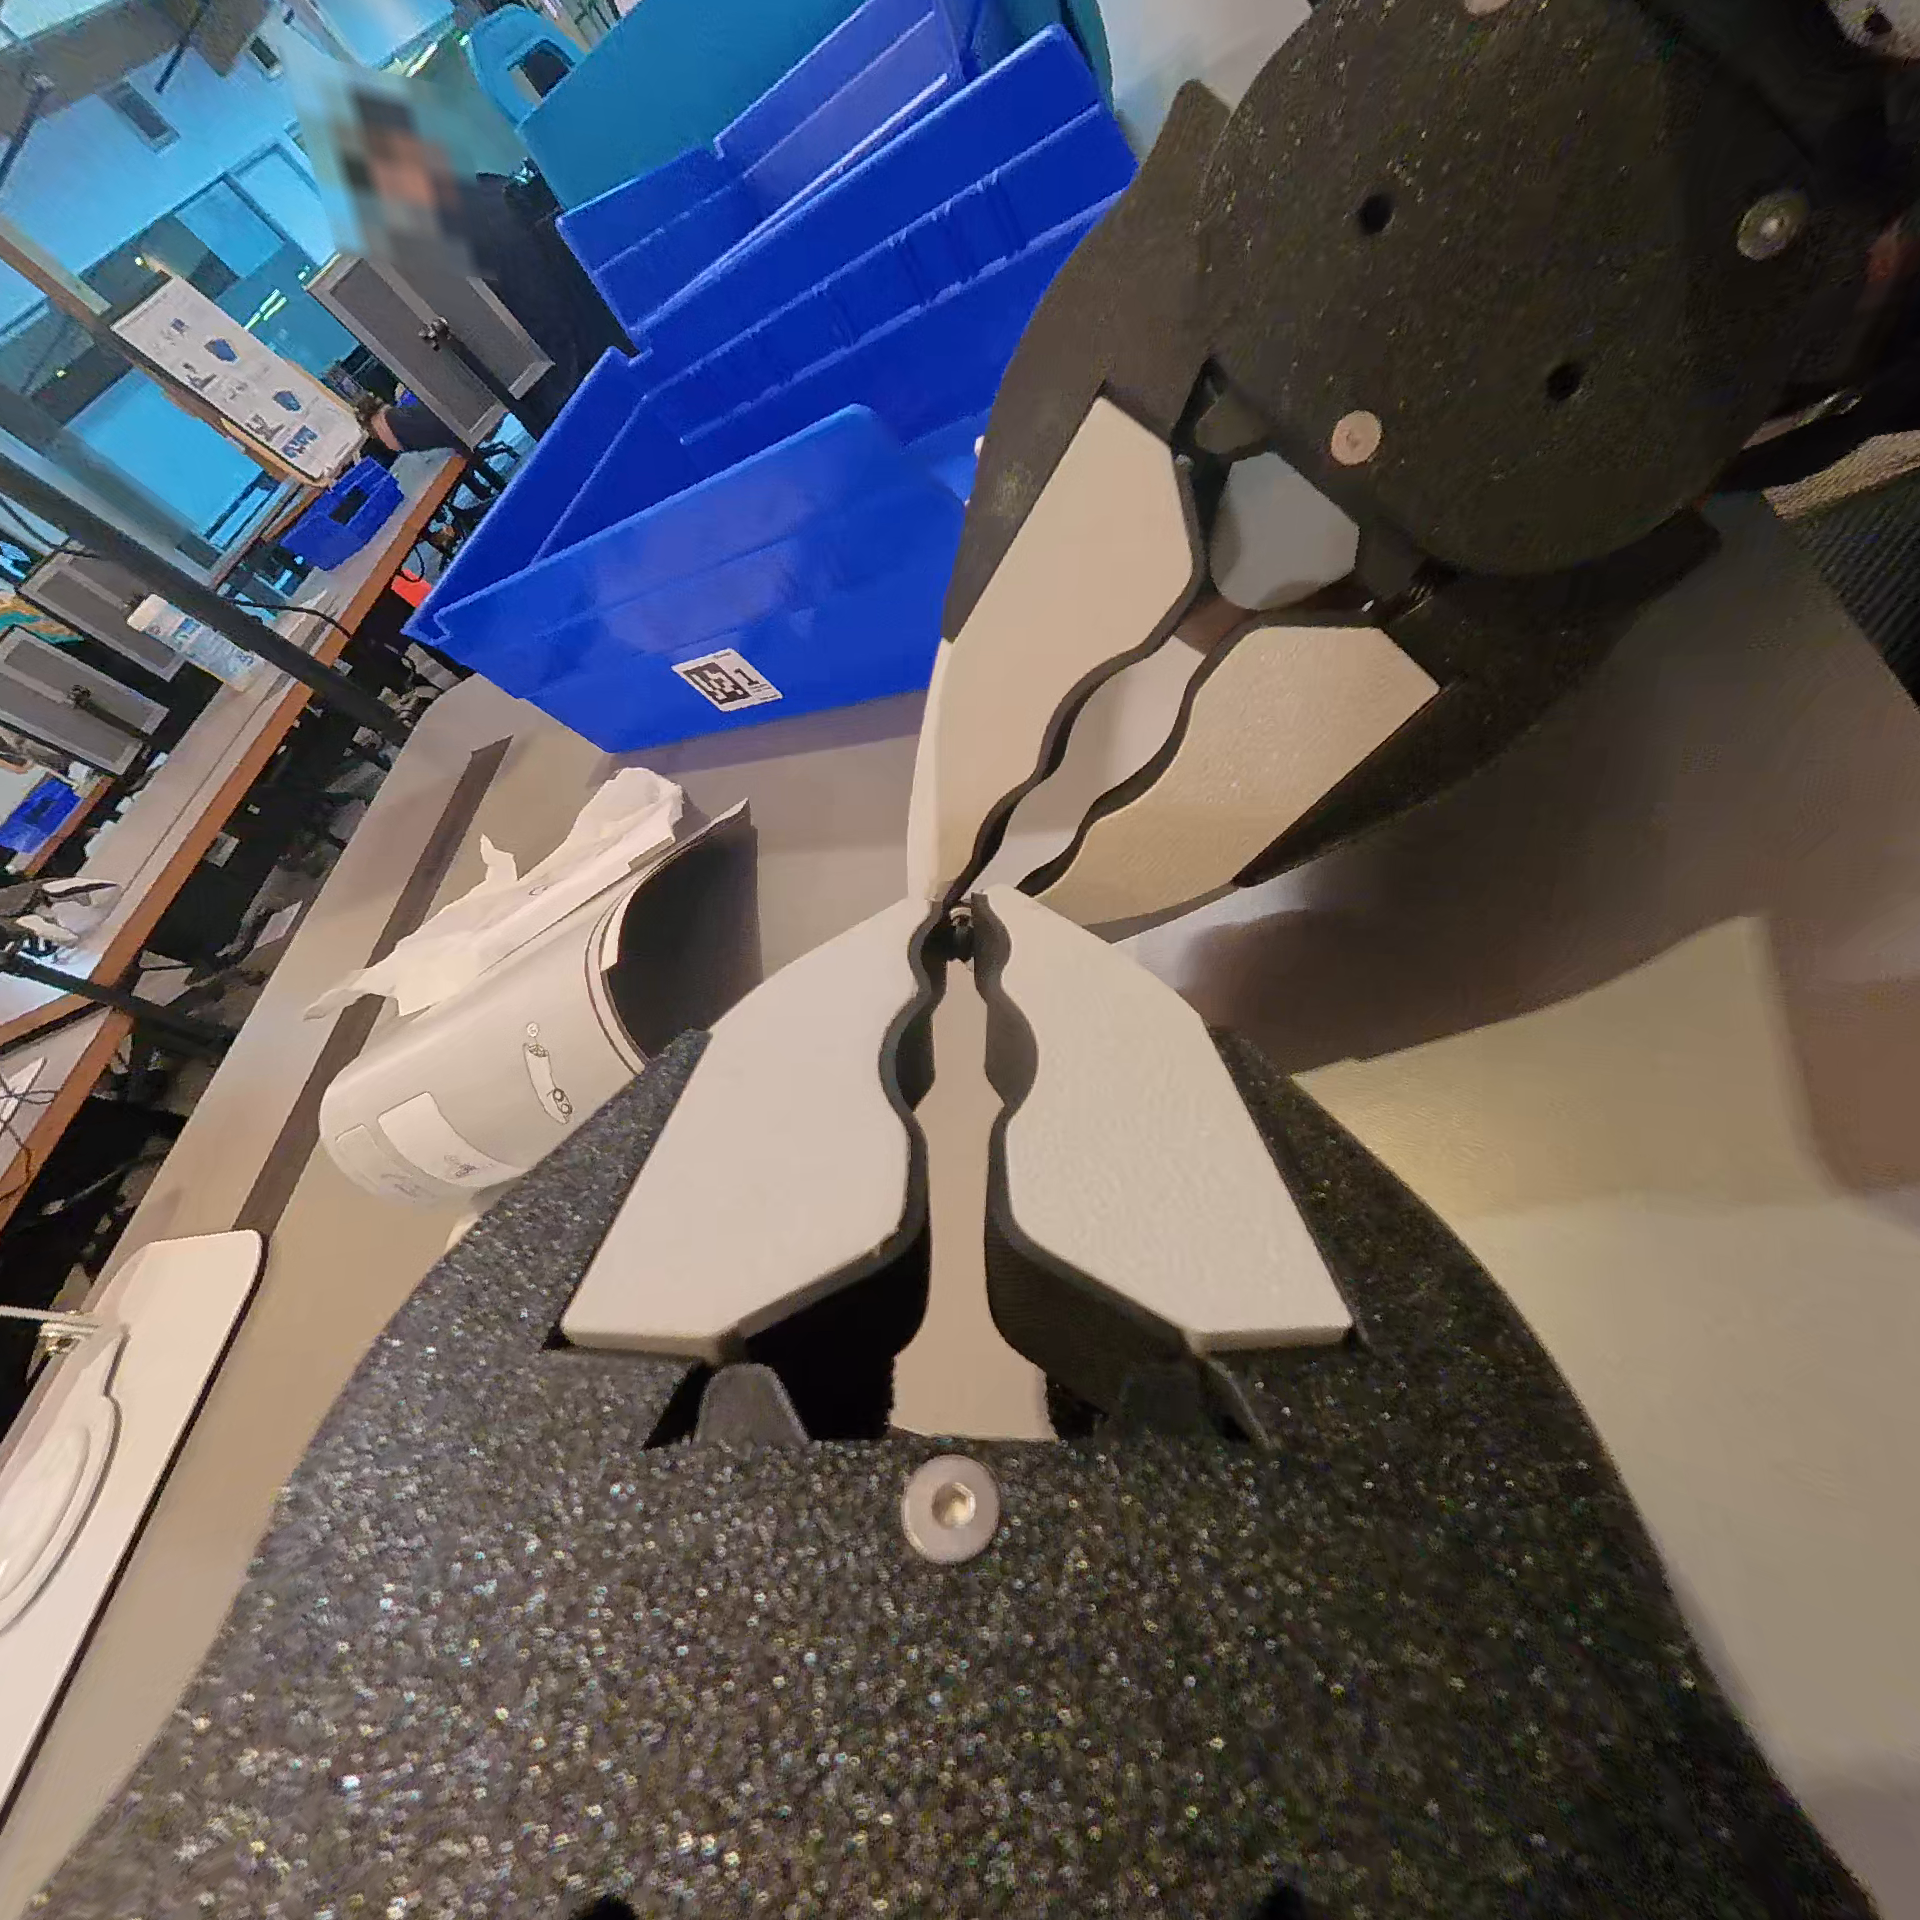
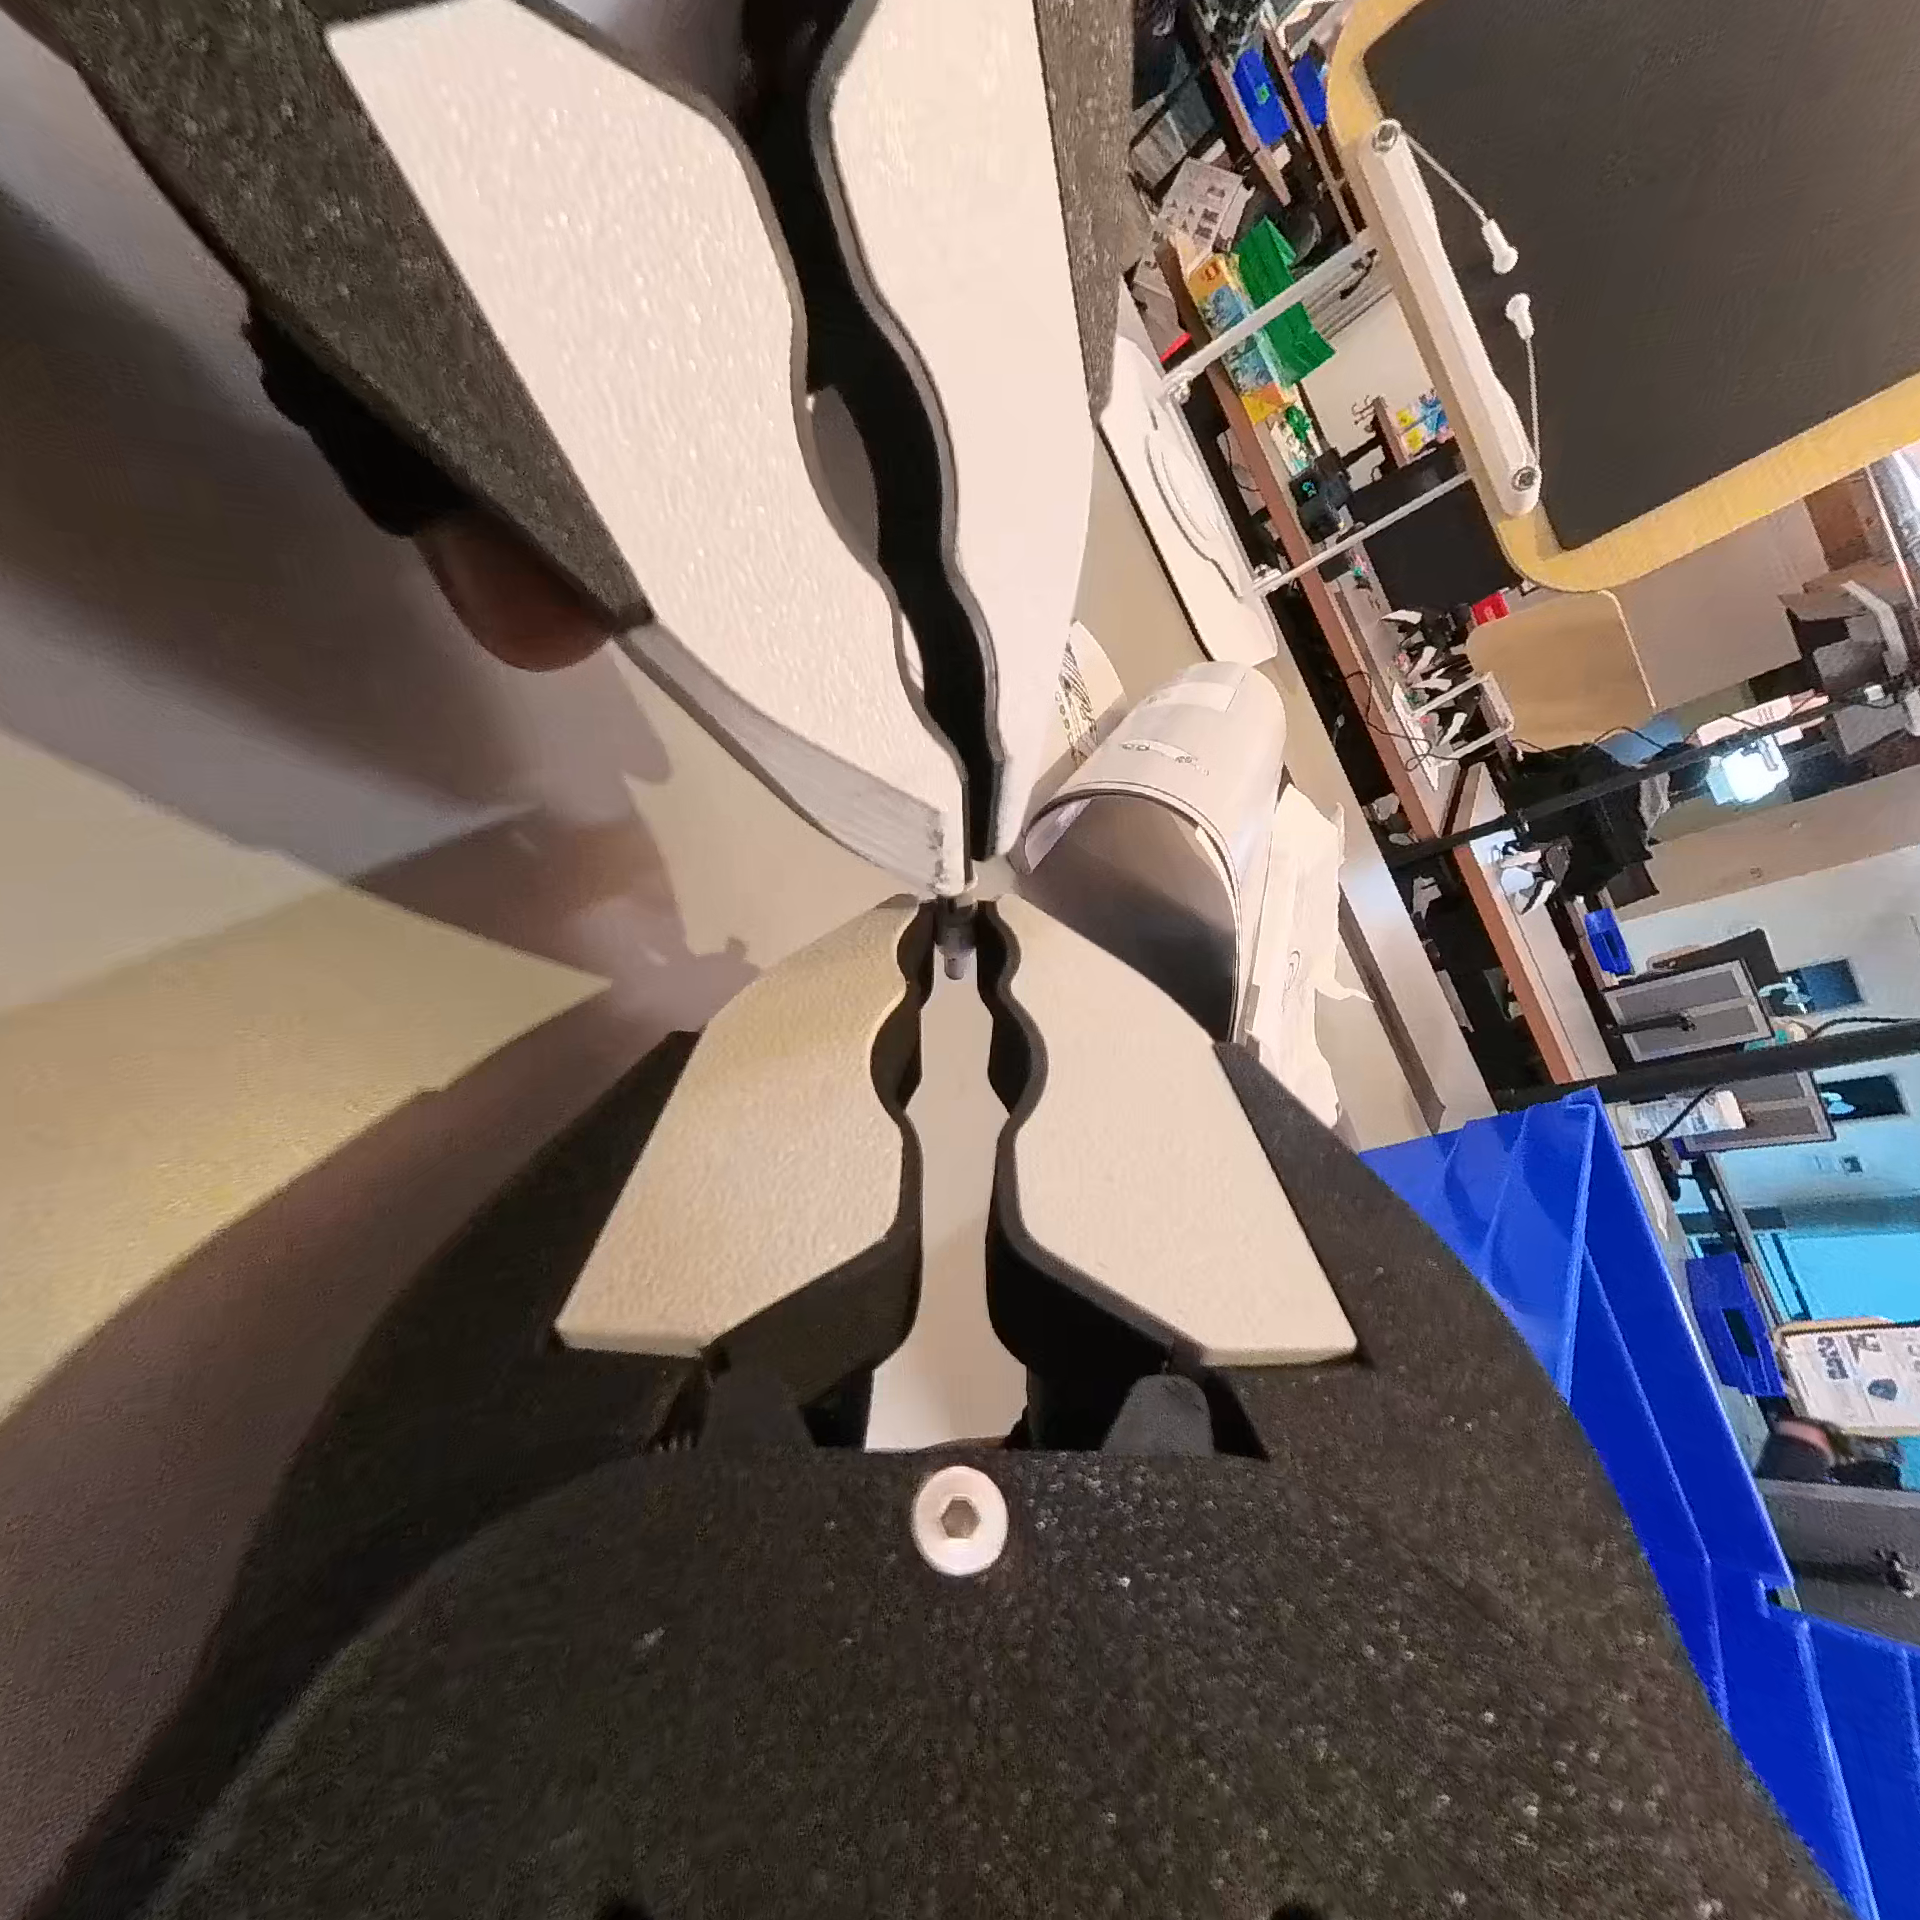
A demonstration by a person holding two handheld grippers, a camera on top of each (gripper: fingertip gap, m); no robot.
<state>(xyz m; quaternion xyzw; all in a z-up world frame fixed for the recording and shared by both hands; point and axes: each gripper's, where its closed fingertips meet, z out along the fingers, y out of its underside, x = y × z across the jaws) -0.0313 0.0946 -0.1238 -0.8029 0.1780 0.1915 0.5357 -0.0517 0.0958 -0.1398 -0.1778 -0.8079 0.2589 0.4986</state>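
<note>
**Both grippers tip to tip on one small pin-like part**

Left gripper: two pale matte fingers with wavy black rubber inner edges, speckled black foam-textured body. Tips nearly closed, pinching a small dark pin-like part right at the tips. What the part is: cannot tell, too small.

Right gripper: same build, also nearly closed, on the same small part, which looks like a grey stub with a thin stem running up into the left gripper's tips. The two grippers meet nose to nose; each enters the other's view from above.

Around them:
- Pale grey tabletop, smooth, strong shadows just right of the left gripper.
- One white cylindrical container lying on its side left of the left gripper, dark open mouth toward the grippers, line drawings printed on its wall. Contents not visible.
- One piece of crumpled white tissue paper draped over it on the far side.
- Blue corrugated plastic bins ahead-left of the left gripper, nested or stacked; count unclear. The nearest one carries a small square black-and-white marker label.
- One flat white rounded-corner panel at far left, on the tabletop's edge.
</note>
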